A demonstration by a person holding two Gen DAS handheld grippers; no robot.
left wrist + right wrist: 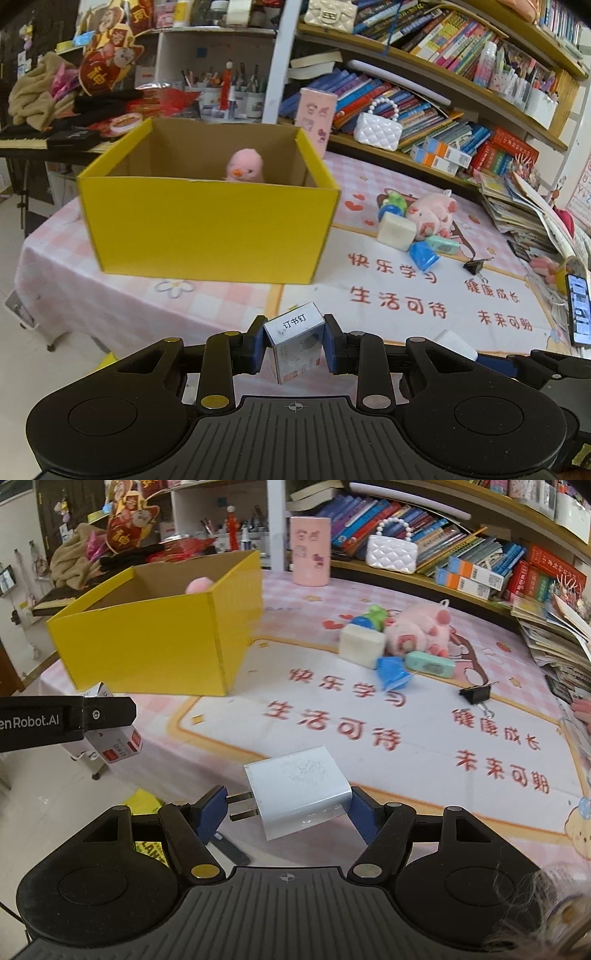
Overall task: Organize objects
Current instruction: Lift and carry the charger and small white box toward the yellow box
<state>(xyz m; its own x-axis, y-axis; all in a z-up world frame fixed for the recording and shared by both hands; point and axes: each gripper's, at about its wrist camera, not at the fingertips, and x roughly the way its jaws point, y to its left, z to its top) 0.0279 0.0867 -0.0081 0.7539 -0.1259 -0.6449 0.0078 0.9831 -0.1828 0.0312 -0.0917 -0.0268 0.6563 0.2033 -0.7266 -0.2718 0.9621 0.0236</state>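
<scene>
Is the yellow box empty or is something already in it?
Not empty. The yellow box is open at the top, and a pink plush chick peeks above its front wall. Anything lower inside is hidden.

The yellow box stood open-topped at the desk's left edge, only a pink chick toy inside. Bare mat lay between it and the toy cluster toward the right.
</scene>
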